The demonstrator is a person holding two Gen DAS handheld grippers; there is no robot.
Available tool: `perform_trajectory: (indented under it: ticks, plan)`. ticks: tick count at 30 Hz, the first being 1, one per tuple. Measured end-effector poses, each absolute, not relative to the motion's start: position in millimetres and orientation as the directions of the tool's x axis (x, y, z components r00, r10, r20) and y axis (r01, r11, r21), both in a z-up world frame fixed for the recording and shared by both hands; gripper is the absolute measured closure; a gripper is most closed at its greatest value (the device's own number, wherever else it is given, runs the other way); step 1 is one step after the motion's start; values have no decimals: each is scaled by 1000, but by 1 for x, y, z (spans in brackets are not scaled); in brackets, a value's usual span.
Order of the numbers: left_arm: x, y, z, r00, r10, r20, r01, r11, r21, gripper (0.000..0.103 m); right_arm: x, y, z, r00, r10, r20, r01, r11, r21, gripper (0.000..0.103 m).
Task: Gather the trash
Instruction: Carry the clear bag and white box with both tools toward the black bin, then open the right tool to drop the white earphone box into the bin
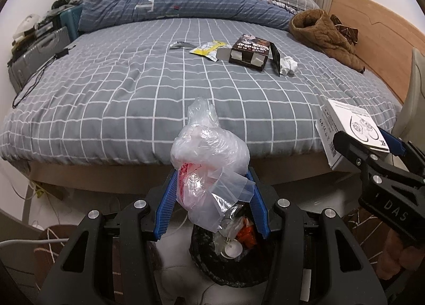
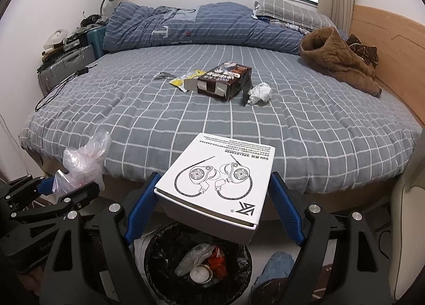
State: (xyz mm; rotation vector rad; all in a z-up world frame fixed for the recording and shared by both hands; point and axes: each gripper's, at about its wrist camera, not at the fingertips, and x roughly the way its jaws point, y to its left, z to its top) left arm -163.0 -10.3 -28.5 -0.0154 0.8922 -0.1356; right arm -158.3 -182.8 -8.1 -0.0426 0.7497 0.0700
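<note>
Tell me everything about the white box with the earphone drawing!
The white box is flat cardboard, it seems, with a black line drawing of two earphones, small printed text along its far edge and a logo near one corner. It looks closed and undamaged. The right gripper holds it tilted between its blue fingers, above the black-lined bin and in front of the bed. Nothing else touches it.

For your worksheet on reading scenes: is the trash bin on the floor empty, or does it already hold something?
Not empty. The trash bin holds an orange wrapper, clear plastic and a round lid.
</note>
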Motion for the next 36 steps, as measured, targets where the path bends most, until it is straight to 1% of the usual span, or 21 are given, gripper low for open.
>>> perform_trajectory:
  ticks: [17, 25, 36]
  plan:
    - [-197, -10, -46, 560, -129, -818, 104, 991, -86, 53, -194, -182, -35, 660, 50, -750, -92, 996, -14, 25]
    - [-193, -14, -71, 522, -141, -841, 114, 989, -95, 53, -189, -182, -67, 601, 53, -798, -87, 996, 1, 25]
    - [-157, -15, -129, 419, -128, -899, 113, 990, -89, 53, -155, -175, -120, 488, 68, -870, -113, 994, 14, 25]
